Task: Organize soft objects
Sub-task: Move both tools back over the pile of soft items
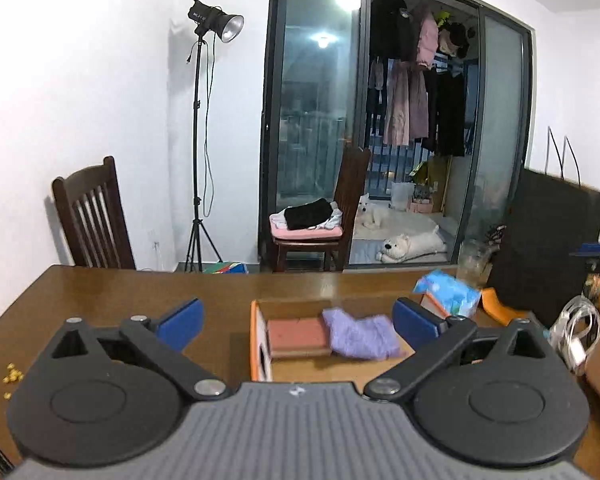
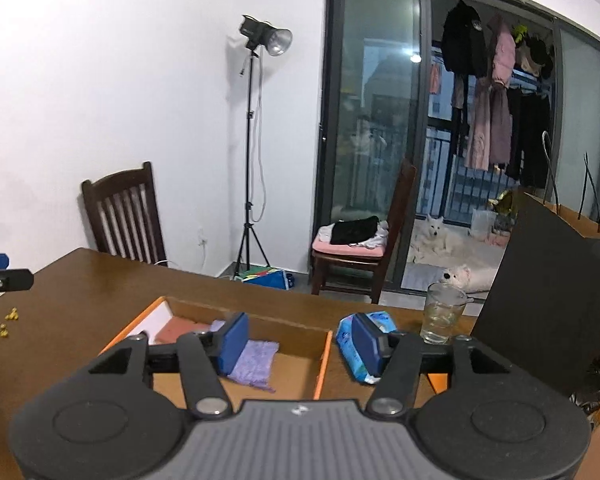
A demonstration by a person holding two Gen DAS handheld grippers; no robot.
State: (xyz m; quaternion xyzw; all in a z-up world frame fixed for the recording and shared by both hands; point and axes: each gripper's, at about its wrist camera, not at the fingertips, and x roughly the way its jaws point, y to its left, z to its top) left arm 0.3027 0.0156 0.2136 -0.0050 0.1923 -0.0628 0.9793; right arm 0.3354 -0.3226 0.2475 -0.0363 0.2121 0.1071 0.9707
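An open cardboard box with orange edges [image 1: 256, 344] [image 2: 322, 360] sits on the brown table [image 1: 100, 300]. Inside lie a fuzzy purple cloth [image 1: 360, 336] [image 2: 256, 364] and a brick-red pad [image 1: 296, 334] [image 2: 176, 330]. A blue tissue pack [image 1: 448, 290] [image 2: 352, 348] lies right of the box. My left gripper [image 1: 298, 322] is open and empty, near the box's front side. My right gripper [image 2: 300, 344] is open and empty; its right finger [image 2: 366, 344] is beside the tissue pack, touching or not I cannot tell, and its left finger [image 2: 234, 342] is over the purple cloth.
A drinking glass [image 2: 442, 314] stands behind the tissue pack. A tall black bag [image 2: 548, 300] stands at the right. Cables [image 1: 576, 332] and an orange lid [image 1: 500, 302] lie at the table's right. Yellow crumbs [image 1: 12, 376] lie at left. Chairs and a light stand are beyond the table.
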